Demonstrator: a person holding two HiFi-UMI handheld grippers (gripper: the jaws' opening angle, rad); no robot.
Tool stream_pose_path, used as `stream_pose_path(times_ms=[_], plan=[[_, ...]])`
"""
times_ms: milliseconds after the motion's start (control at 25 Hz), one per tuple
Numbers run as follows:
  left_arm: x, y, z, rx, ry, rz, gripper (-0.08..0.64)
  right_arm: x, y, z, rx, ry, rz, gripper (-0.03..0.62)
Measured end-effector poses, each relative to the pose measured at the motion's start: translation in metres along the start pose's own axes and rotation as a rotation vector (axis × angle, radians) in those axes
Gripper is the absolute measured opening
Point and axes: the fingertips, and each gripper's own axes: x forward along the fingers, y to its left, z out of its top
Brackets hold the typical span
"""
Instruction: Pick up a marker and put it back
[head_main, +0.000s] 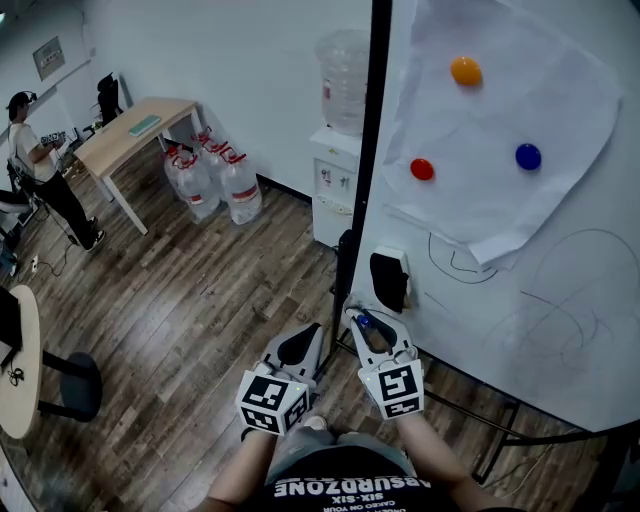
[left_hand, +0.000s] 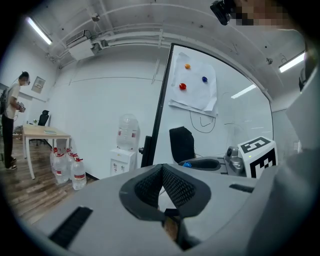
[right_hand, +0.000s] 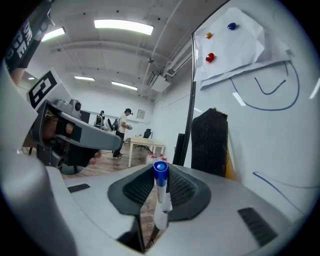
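A white marker with a blue cap (right_hand: 160, 186) stands upright between the pads of my right gripper (right_hand: 160, 172), which is shut on it. In the head view that marker (head_main: 366, 325) pokes out of the right gripper (head_main: 372, 332), low in front of the whiteboard (head_main: 560, 290) and just below a black eraser (head_main: 388, 280). To its left, my left gripper (head_main: 300, 347) has its pads together with nothing between them. From the left gripper view its jaws (left_hand: 162, 172) look shut, with the blue cap (left_hand: 186, 164) visible beyond.
A sheet of paper (head_main: 500, 120) hangs on the board under three coloured magnets. A water dispenser (head_main: 340, 150) and several water bottles (head_main: 215, 180) stand by the wall. A wooden table (head_main: 130, 135) and a person (head_main: 40, 170) are at far left.
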Motion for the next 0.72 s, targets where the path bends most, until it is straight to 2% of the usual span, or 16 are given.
stream_pose_path(times_ms=[720], plan=[[-0.011,-0.023,0.001,0.020,-0.009,0.007,0.008,-0.048,0.003,0.034,0.007,-0.104,0.019,0.075]])
